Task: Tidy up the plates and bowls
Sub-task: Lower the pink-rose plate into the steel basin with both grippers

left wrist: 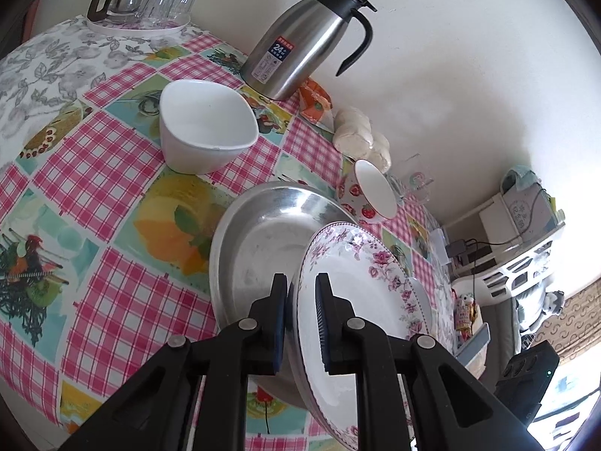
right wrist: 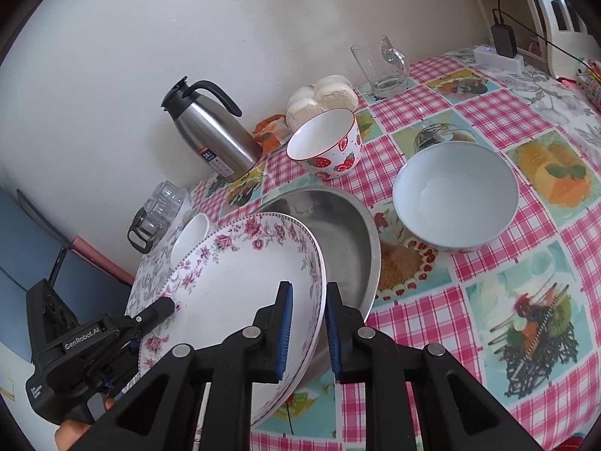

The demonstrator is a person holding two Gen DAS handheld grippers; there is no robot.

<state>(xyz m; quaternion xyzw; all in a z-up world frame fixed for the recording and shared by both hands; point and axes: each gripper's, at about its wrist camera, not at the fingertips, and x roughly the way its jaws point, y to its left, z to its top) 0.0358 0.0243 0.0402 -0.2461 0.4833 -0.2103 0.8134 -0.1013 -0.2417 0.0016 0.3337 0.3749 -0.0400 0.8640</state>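
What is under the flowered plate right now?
The metal basin sits under the flowered plate, which both tools hold by opposite rims, tilted over it. The basin's visible part looks empty; the plate covers the rest of it.

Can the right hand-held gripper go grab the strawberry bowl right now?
Probably not yet: the right hand-held gripper is shut on the flowered white plate, so it is busy, though the strawberry-patterned bowl stands uncovered behind.

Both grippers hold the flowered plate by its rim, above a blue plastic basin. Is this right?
Not quite. The left gripper and the right gripper do clamp the flowered plate by its rim, but the basin under it is bare shiny metal, not blue plastic. The right wrist view shows this.
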